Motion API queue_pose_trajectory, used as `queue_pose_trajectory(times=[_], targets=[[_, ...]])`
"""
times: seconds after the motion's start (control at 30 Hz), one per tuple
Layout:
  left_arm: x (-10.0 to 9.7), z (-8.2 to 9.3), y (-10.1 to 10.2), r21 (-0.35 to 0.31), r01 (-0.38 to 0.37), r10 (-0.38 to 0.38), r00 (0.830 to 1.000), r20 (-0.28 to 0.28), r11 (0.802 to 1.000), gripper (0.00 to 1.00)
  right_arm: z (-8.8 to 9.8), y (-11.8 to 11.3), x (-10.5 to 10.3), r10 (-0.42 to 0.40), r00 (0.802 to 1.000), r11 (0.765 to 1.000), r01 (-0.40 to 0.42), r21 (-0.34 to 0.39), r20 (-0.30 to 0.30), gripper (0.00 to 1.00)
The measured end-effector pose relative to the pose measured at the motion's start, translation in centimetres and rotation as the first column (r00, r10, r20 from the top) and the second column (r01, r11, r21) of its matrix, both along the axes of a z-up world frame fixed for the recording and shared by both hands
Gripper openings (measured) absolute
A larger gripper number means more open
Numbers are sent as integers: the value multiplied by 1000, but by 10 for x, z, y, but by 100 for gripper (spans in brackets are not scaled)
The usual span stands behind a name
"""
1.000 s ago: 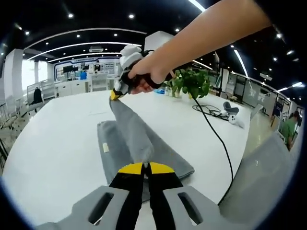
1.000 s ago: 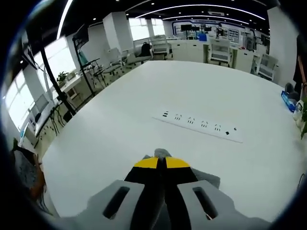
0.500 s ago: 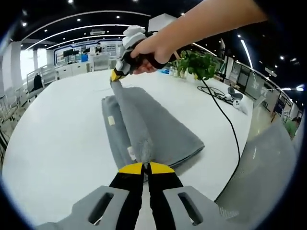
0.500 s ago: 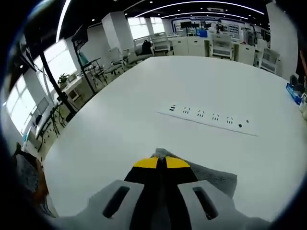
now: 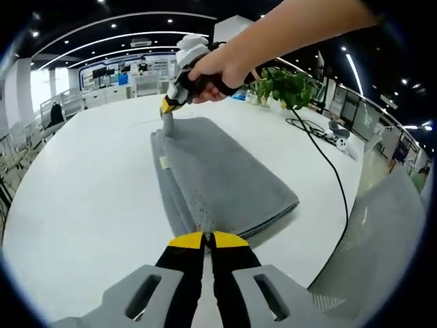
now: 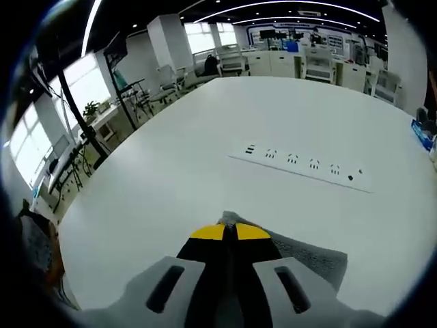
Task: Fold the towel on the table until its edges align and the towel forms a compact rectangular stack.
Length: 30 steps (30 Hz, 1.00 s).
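Left gripper view: the grey towel (image 5: pixel 218 181) lies folded on the white counter (image 5: pixel 82 205), a long rectangle of stacked layers running away from the camera. Layer edges show along its left side, with a small pale label (image 5: pixel 164 162) on that edge. The left claw (image 5: pixel 208 239) has its yellow-tipped jaws pressed together on the near end of the towel — cloth is pinched between them at the tips.

At the far end of the towel, the right claw (image 5: pixel 166 107) comes in from the right of this view, held by a hand (image 5: pixel 215 68) on a bare forearm. Its yellow tip points down onto the far left corner of the towel, and a small peak of cloth rises to meet it. Jaws there look closed on that corner.

Right gripper view: the right claw (image 6: pixel 229 234) shows both jaws together, no gap between the yellow tips, with a grey bit of towel (image 6: pixel 304 249) poking out just beyond them and spreading to the right.

Surroundings, left gripper view — a potted green plant (image 5: pixel 283 85) stands on the counter beyond the towel, well apart from it. A black cable (image 5: pixel 328 181) trails from that area across the counter toward the near right edge. Right gripper view: a white power strip (image 6: pixel 300 164) lies flat on the counter past the towel, not touching it.
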<state>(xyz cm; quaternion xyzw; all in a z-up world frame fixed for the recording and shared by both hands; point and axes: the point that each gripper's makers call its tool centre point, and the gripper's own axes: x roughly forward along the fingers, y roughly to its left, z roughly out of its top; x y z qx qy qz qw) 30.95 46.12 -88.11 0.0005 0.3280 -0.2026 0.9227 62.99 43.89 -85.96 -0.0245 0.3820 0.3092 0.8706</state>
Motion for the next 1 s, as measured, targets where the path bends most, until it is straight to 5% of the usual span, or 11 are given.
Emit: queue_pose_trajectory(times=[0.3, 0.67, 0.83, 1.0], targets=[[-2, -5, 6, 9, -16, 16, 1000, -11, 1000, 10, -6, 11, -2, 38, 999, 999, -39, 35, 22, 4], [4, 11, 12, 21, -43, 42, 998, 55, 999, 13, 3, 21, -4, 76, 996, 994, -79, 69, 56, 12], [8, 16, 11, 12, -39, 38, 997, 73, 999, 13, 10, 27, -22, 215, 971, 976, -215, -12, 107, 18], [9, 23, 10, 16, -33, 31, 996, 87, 999, 13, 26, 32, -25, 250, 958, 967, -253, 4, 142, 23]])
